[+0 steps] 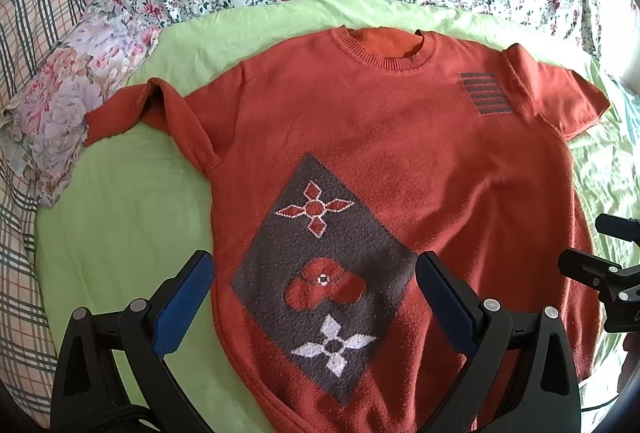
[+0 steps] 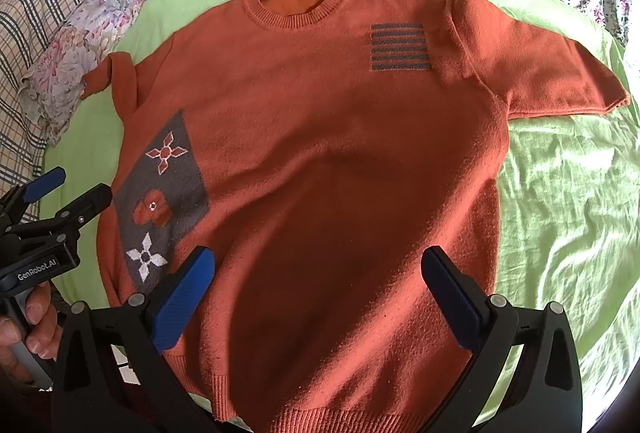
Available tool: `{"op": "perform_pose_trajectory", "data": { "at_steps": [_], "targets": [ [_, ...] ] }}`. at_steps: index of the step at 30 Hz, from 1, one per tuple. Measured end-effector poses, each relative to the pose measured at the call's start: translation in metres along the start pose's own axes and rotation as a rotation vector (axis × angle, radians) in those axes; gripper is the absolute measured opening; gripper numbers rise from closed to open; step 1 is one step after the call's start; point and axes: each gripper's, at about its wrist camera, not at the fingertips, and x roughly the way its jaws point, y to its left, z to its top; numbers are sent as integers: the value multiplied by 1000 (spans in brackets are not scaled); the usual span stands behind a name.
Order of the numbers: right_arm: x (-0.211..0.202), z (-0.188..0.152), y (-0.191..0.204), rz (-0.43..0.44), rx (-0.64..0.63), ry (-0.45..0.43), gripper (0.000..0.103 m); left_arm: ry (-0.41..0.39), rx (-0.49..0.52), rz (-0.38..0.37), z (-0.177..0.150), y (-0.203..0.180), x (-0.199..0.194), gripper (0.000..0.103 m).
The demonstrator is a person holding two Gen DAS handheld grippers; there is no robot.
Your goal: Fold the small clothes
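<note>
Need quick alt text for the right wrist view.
An orange knitted short-sleeved sweater lies flat, front up, on a light green sheet; the open right gripper hovers above its lower half. The left gripper, also open, is at the left edge.

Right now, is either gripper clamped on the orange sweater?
No. The left gripper and right gripper both hang open above the orange sweater, which lies flat on the green sheet, with nothing between their fingers.
</note>
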Motion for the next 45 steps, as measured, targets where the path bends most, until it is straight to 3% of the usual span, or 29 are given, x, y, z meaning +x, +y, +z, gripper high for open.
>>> {"op": "perform_pose_trajectory", "data": {
  "at_steps": [5,12,16,26,33,42,45],
  "targets": [
    [0,1,-1,5,2,0,103,1,-12,-32,1,0,0,101],
    [0,2,-4,11,8,6,103,49,-2,-14,2,-2,4,101],
    [2,3,-8,14,17,5,103,20,4,6,2,-4,7,101],
    [6,5,-35,74,96,9,103,54,-2,-2,13,-8,21,101],
    [2,13,-98,88,242,-26,103,73,-24,12,31,-9,38,101],
    [-10,30,-225,19,486,-97,103,60,-46,10,58,-23,52,101],
    [-16,37,-272,-23,545,-146,98,59,-50,13,68,-30,58,101]
  ]
}}
